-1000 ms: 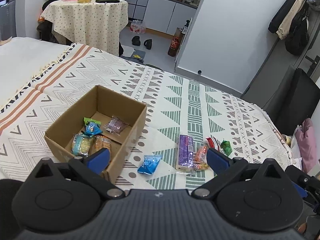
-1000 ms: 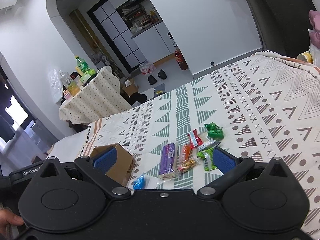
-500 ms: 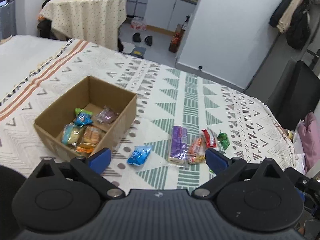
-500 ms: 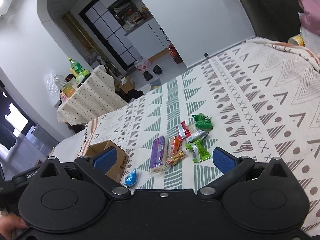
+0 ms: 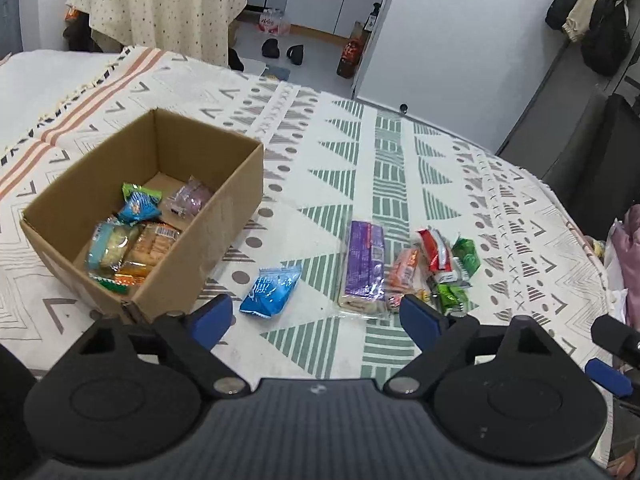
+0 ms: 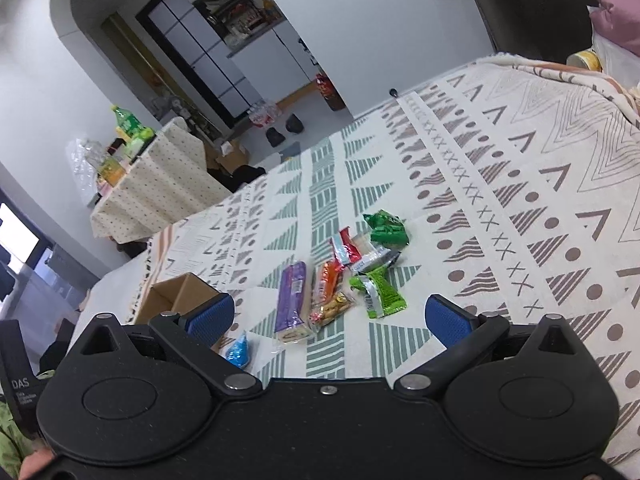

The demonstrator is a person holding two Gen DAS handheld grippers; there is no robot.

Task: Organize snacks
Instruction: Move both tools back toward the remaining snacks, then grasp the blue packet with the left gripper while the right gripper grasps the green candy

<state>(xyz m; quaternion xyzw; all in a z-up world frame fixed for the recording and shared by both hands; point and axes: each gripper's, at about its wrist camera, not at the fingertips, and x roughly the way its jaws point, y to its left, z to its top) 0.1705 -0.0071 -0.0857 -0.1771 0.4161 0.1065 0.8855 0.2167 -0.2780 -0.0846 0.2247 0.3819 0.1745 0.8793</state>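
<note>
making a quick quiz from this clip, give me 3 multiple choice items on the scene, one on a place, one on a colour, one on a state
1. Where does the blue packet lie?
A. in the box
B. on the cloth beside the box
C. in a gripper

2. What colour is the long packet?
A. purple
B. yellow
C. black

3. How is the left gripper?
A. shut on a packet
B. open, holding nothing
C. shut, empty

Answers:
1 B: it rests on the cloth just right of the box.
2 A: its wrapper is purple.
3 B: its blue pads stand wide apart with nothing between them.
</note>
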